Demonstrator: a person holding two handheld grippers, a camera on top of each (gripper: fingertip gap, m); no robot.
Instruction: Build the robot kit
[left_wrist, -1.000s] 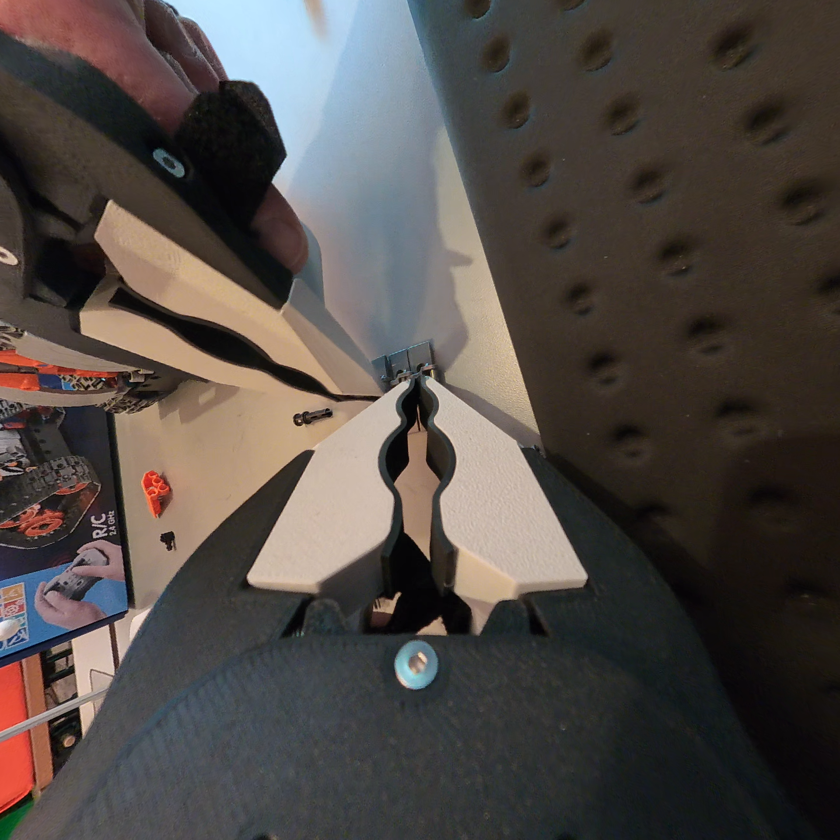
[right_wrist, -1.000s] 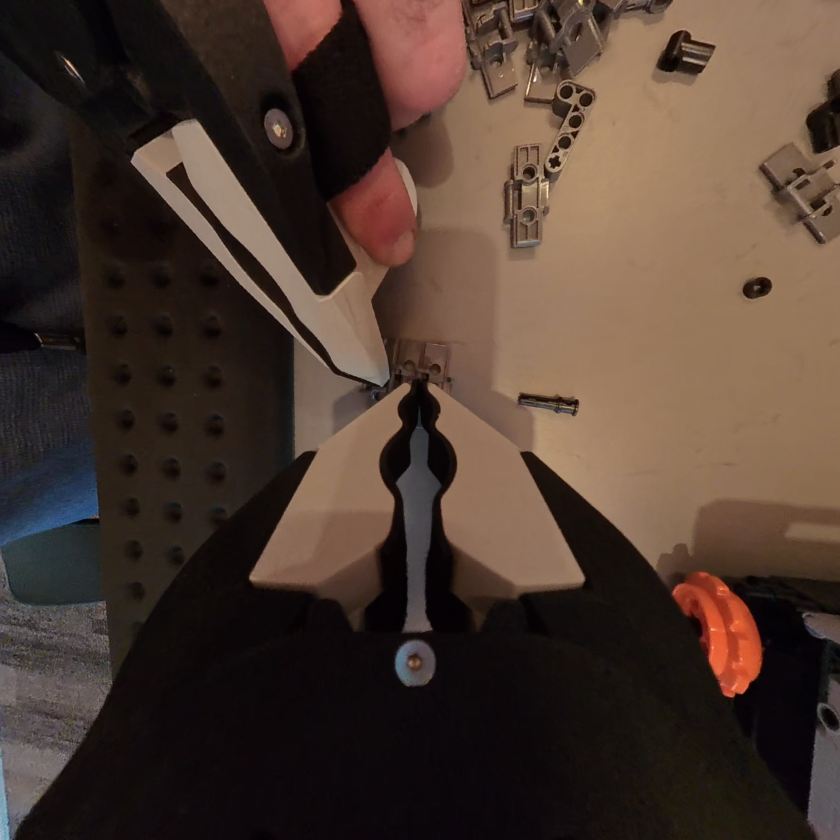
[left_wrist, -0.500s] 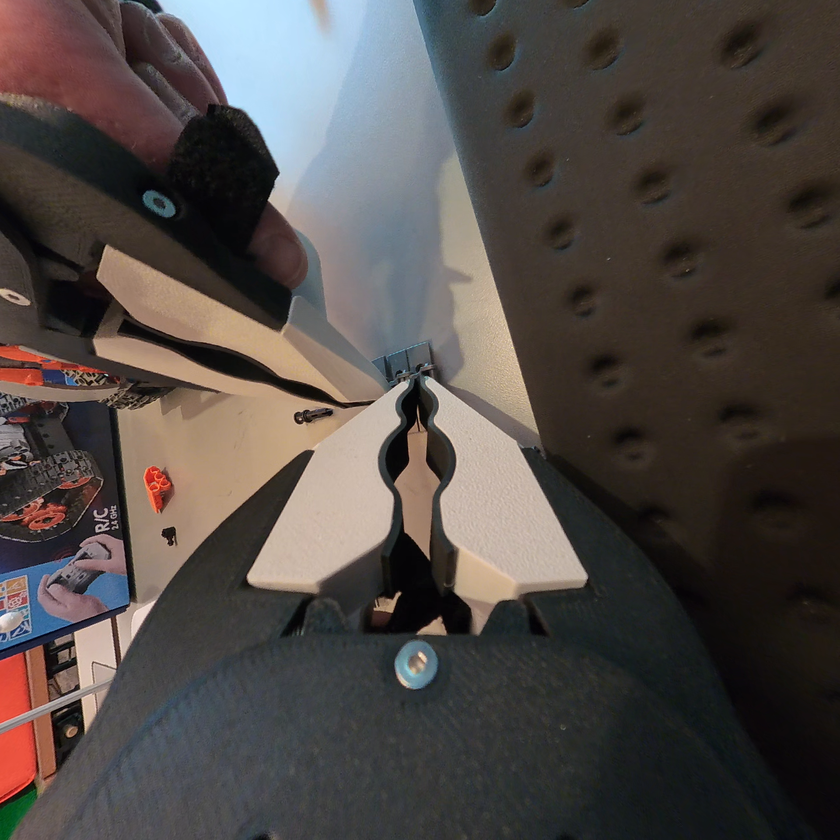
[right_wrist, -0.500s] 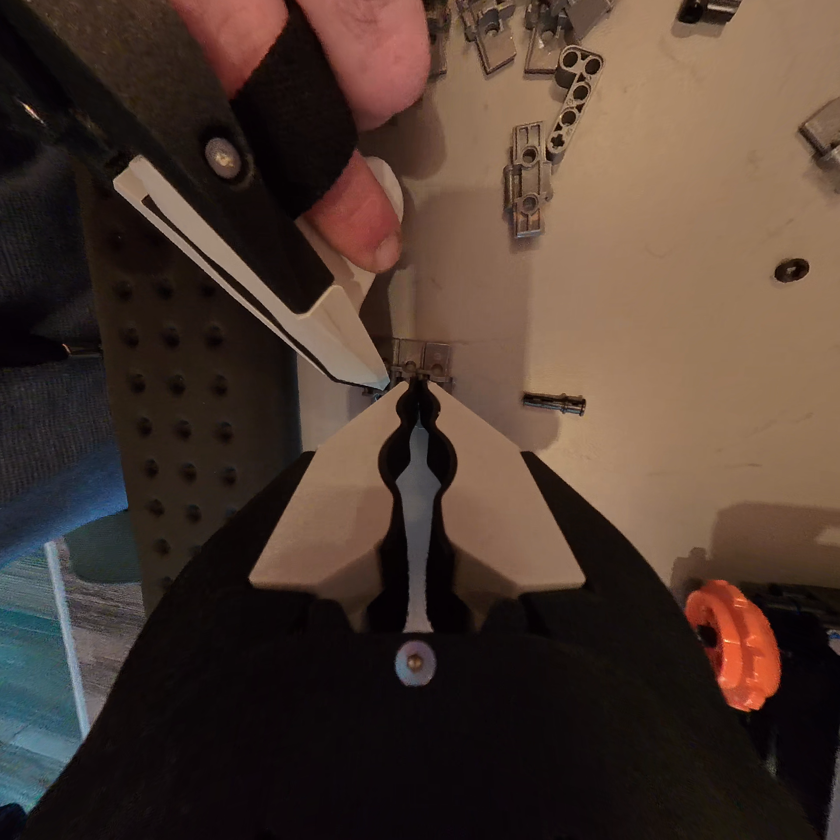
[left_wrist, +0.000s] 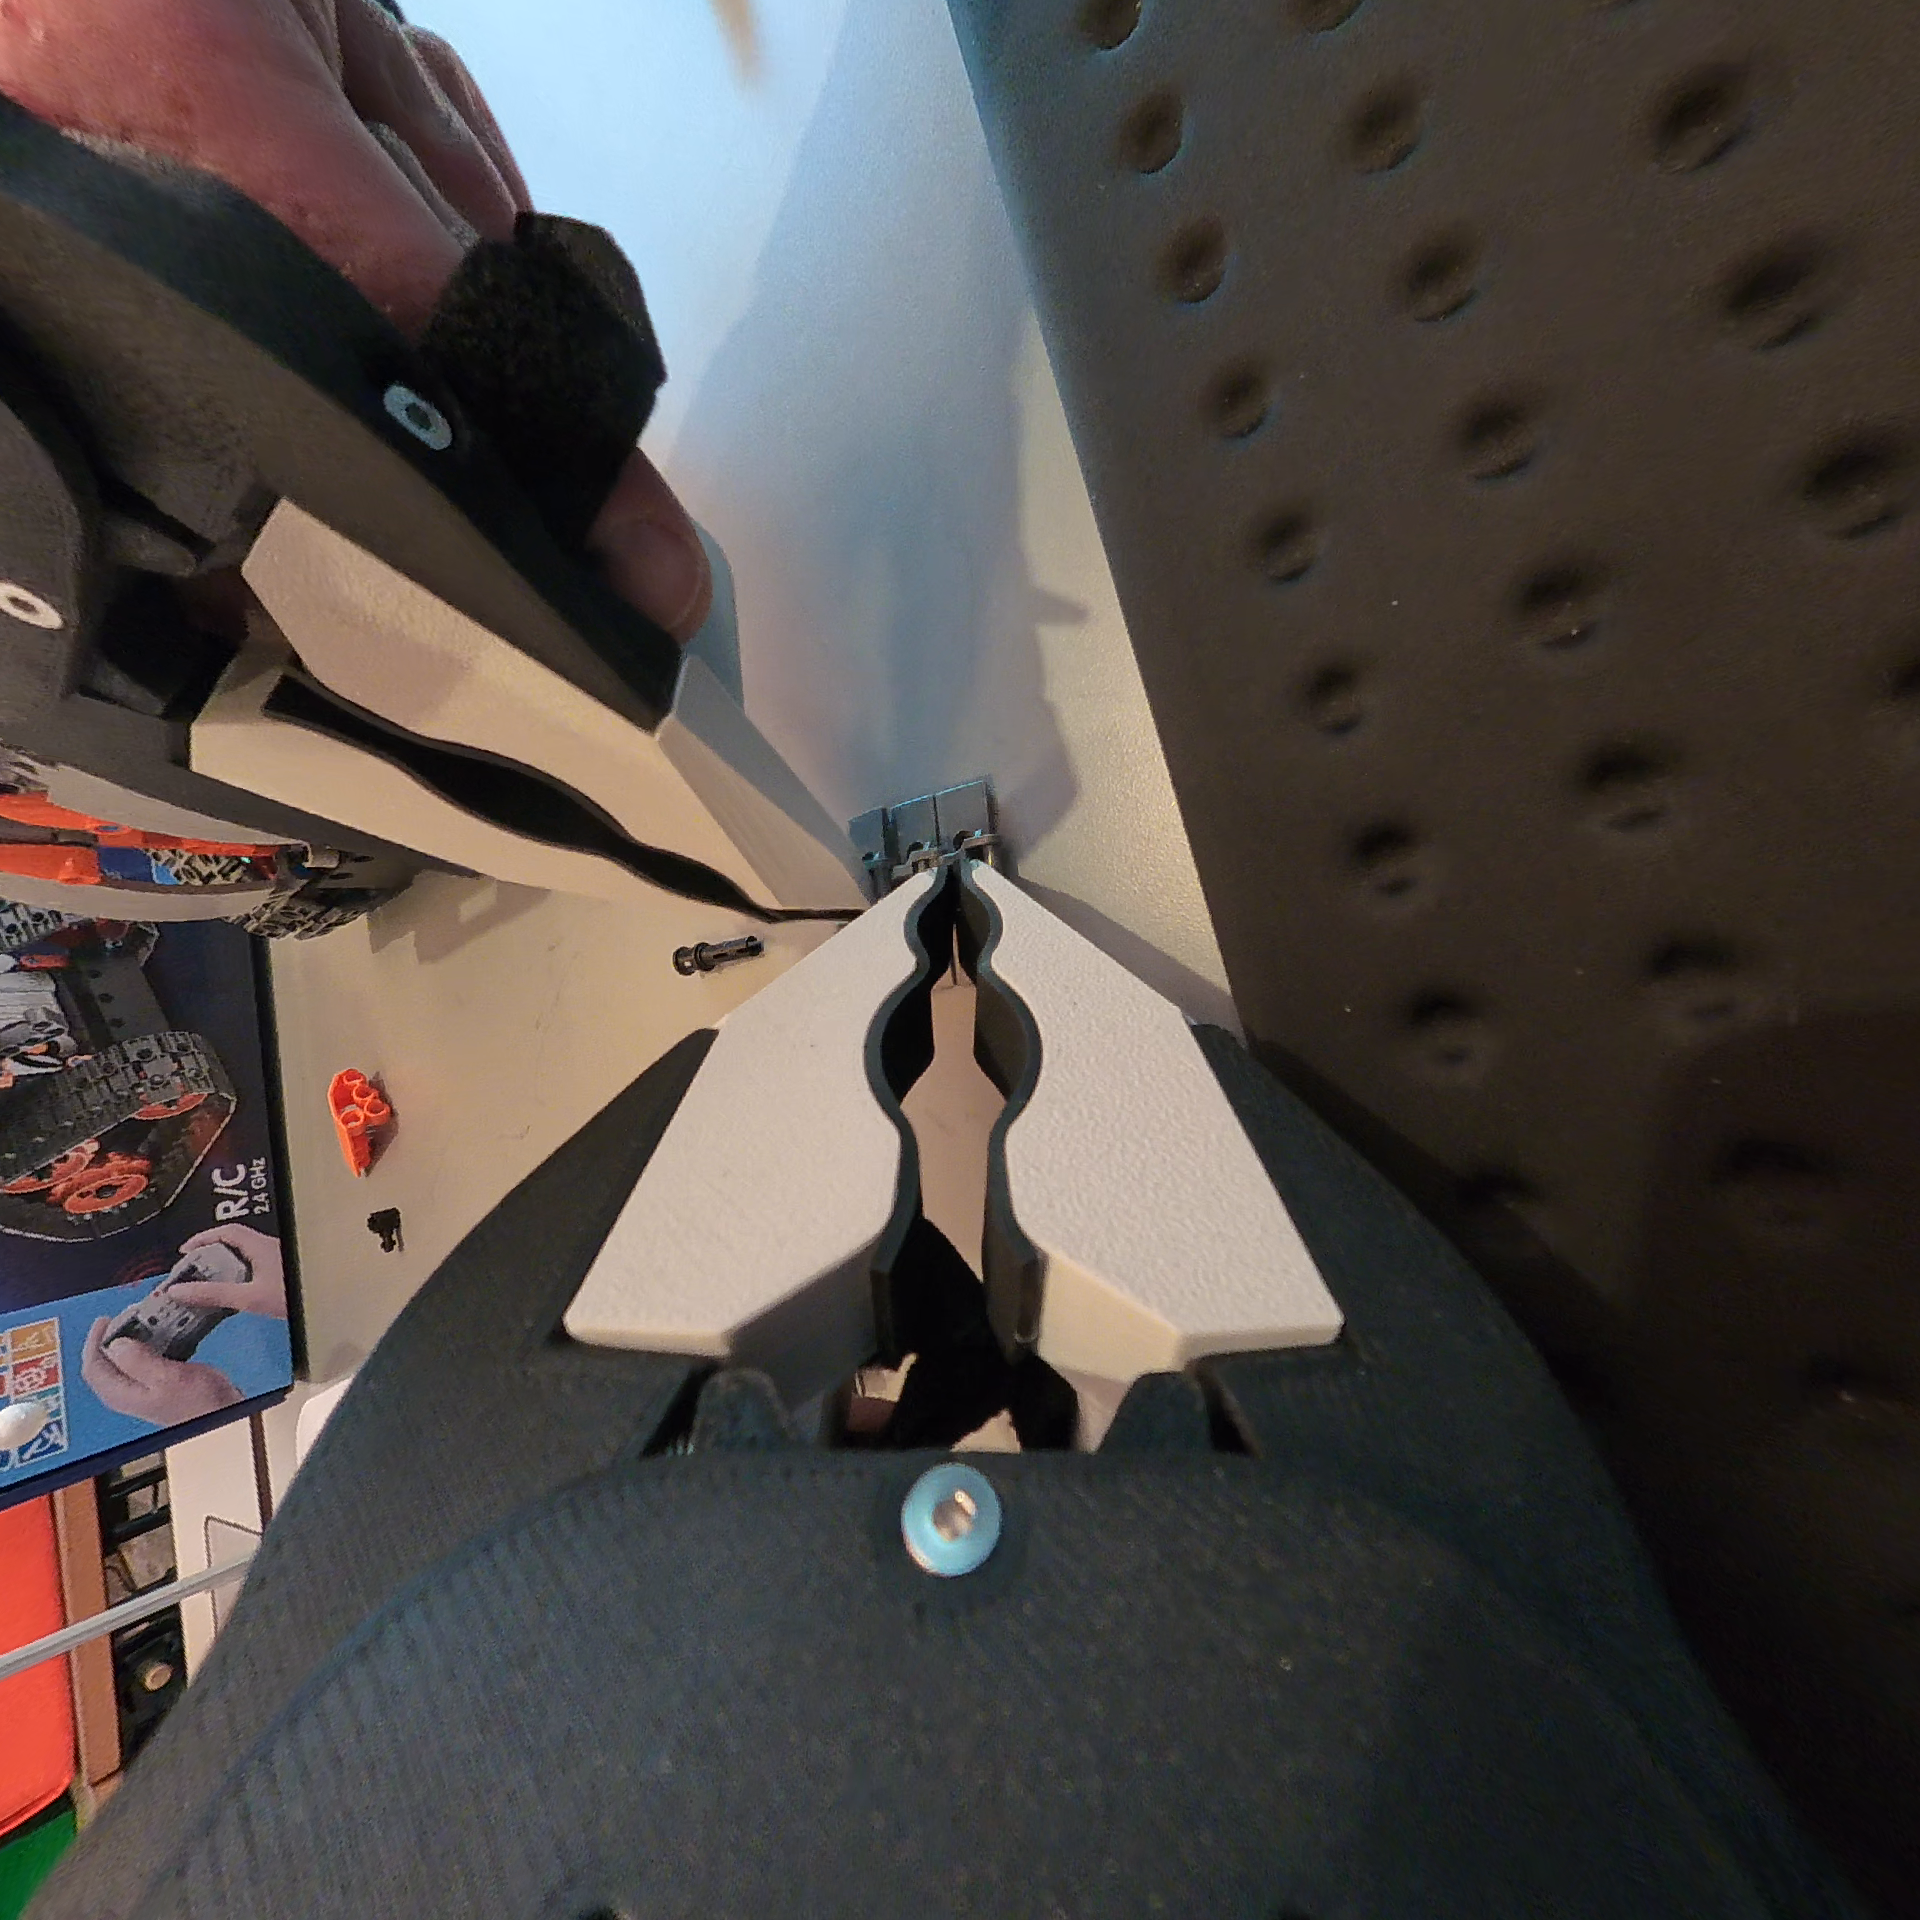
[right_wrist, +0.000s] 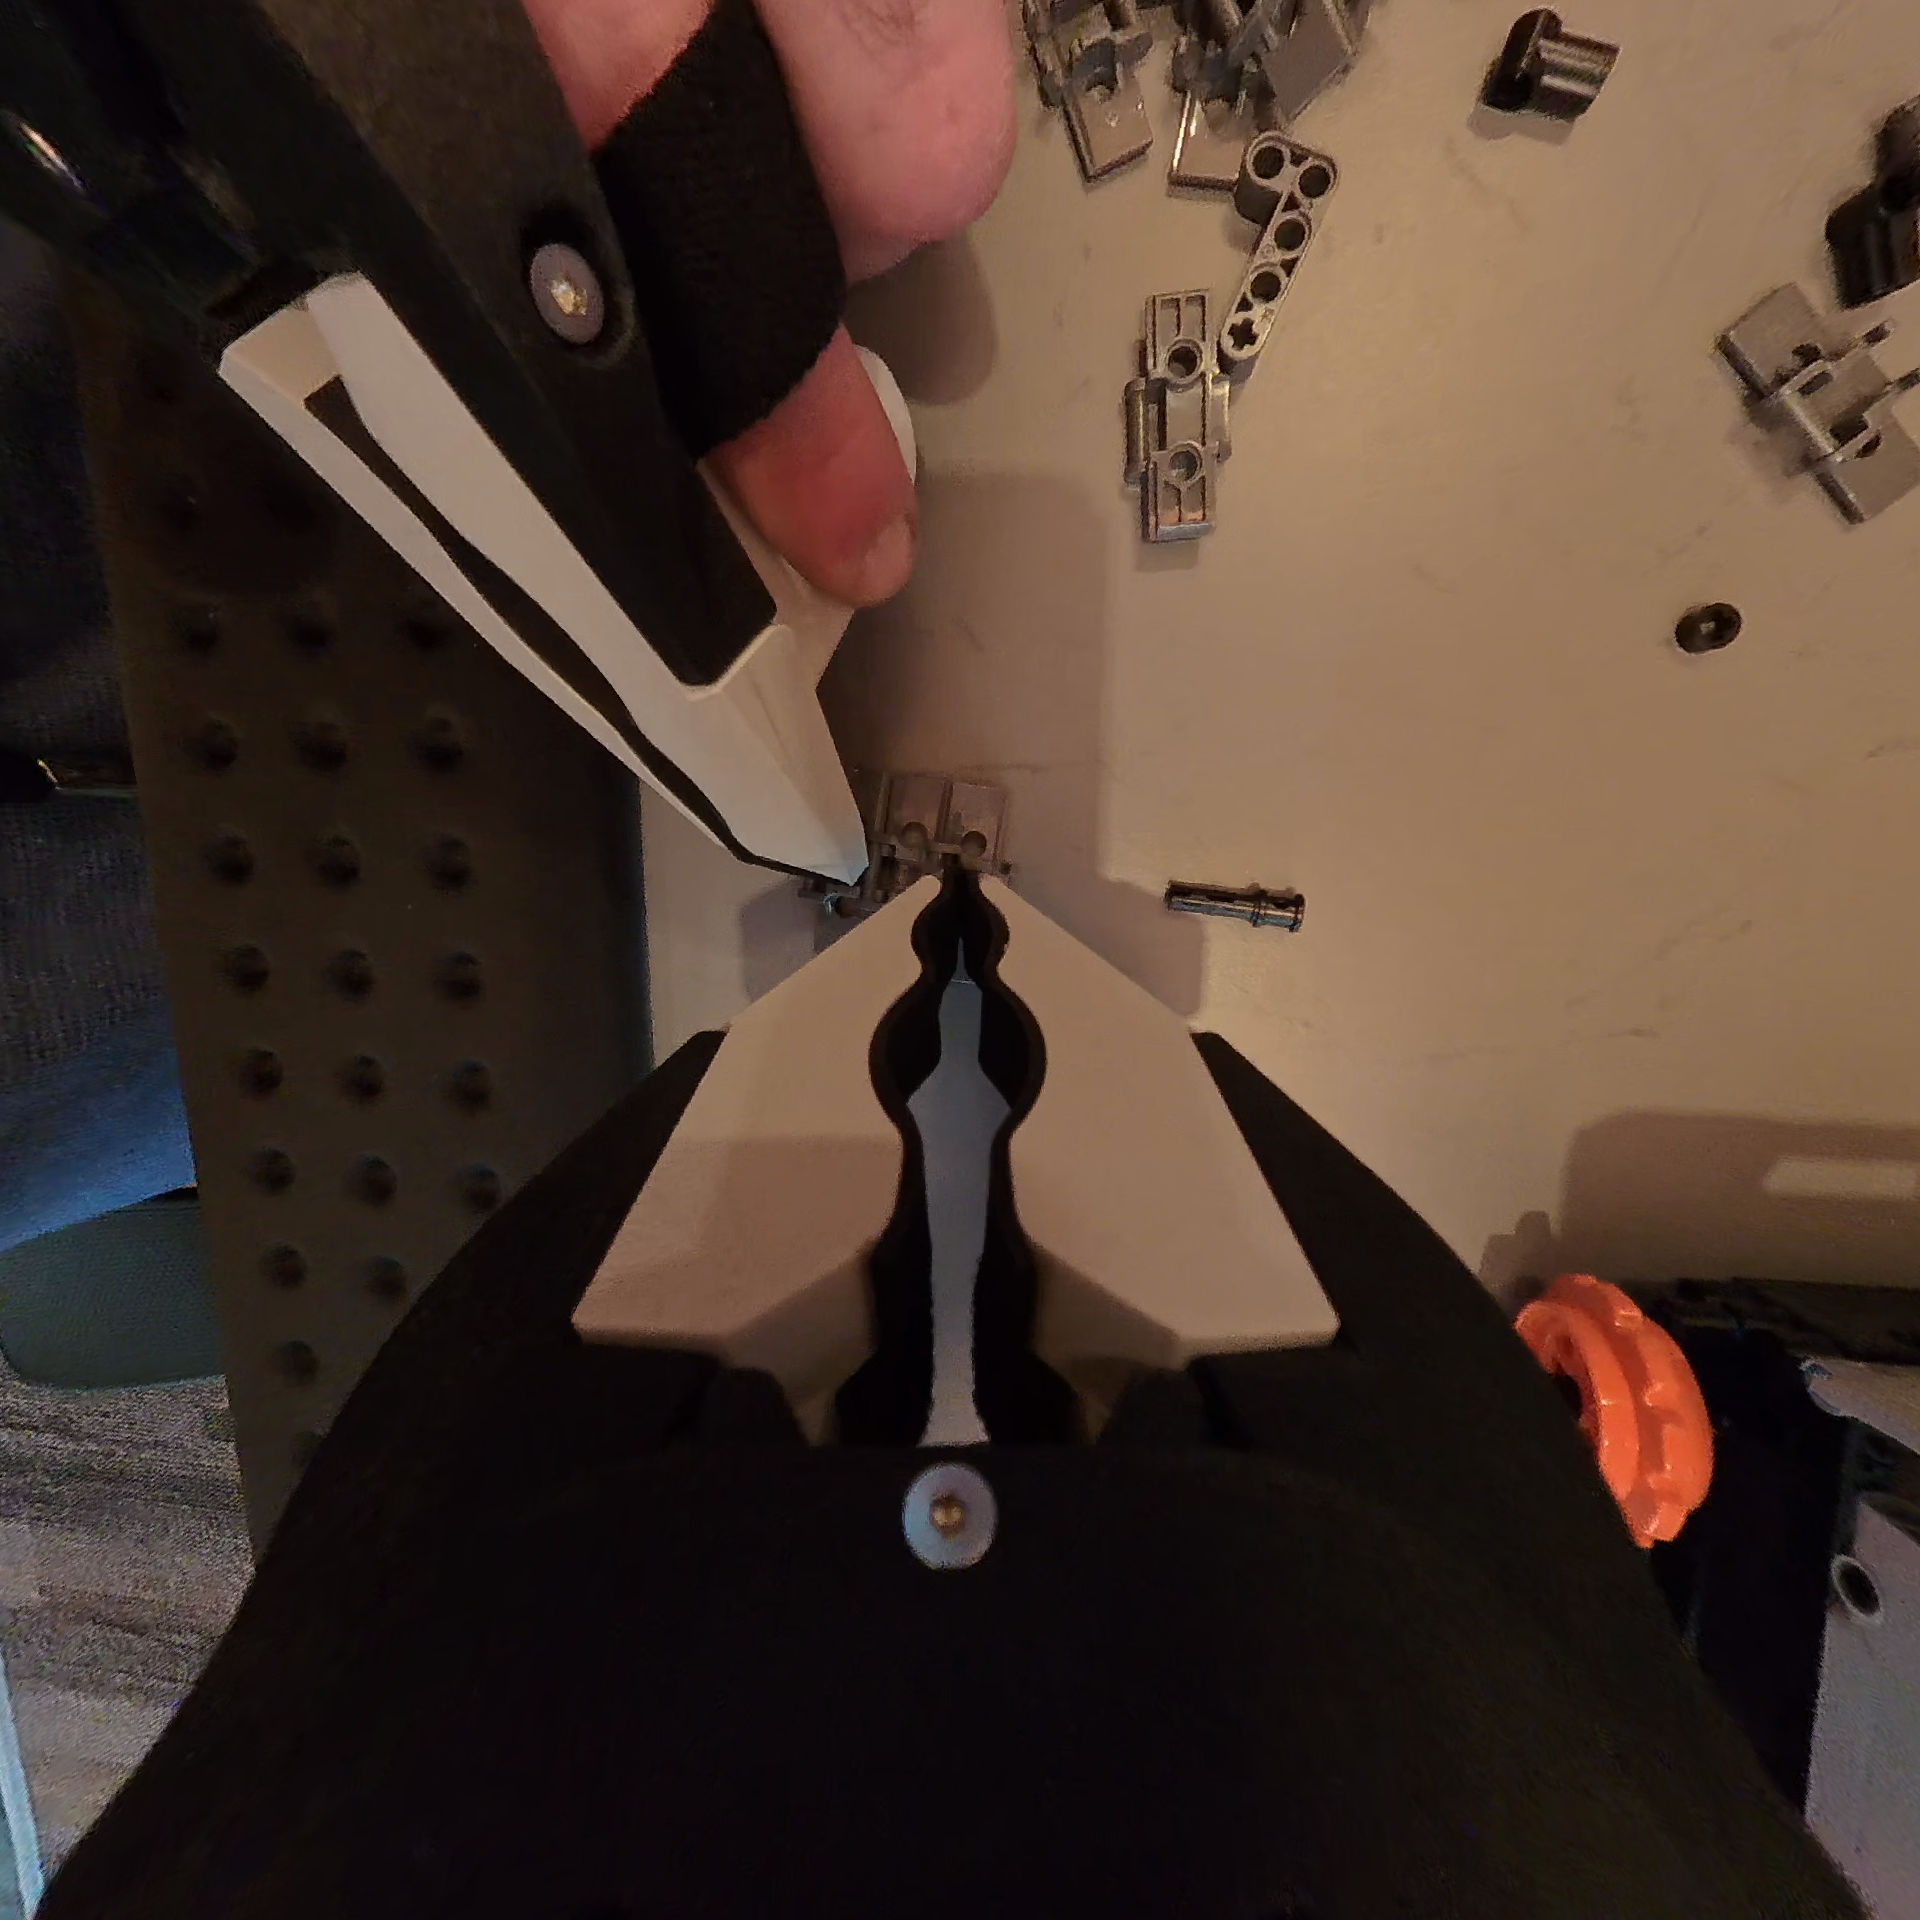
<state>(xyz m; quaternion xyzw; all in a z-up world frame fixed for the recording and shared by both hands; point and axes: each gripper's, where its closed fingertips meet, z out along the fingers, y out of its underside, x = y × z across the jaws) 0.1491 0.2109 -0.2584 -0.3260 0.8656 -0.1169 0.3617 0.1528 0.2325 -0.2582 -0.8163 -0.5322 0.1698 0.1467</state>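
Note:
A short chain of grey track links (right_wrist: 943, 812) is held just above the beige table (right_wrist: 1403, 831); it also shows in the left wrist view (left_wrist: 923, 821). My right gripper (right_wrist: 961, 881) is shut on its near edge. My left gripper (left_wrist: 954, 875) is shut on the same chain. In the right wrist view the left gripper (right_wrist: 844, 868) comes in from the upper left, held by a hand, its tip at the chain's left end. In the left wrist view the right gripper (left_wrist: 857, 914) comes in from the left, tips closed, beside mine.
A black pin (right_wrist: 1234, 906) lies right of the chain, also in the left wrist view (left_wrist: 717, 951). Loose grey links (right_wrist: 1179, 416) and black connectors (right_wrist: 1548, 78) lie farther back. An orange sprocket (right_wrist: 1610, 1423), a small orange part (left_wrist: 358, 1112), a toy box (left_wrist: 125, 1195) and a black perforated chair back (left_wrist: 1558, 623) surround the spot. Only a small space, under 4 cm, lies between the two pairs of fingers.
Both grippers stay shut on the grey chain. The hands and cameras wobble slightly; the loose parts on the table have not moved.

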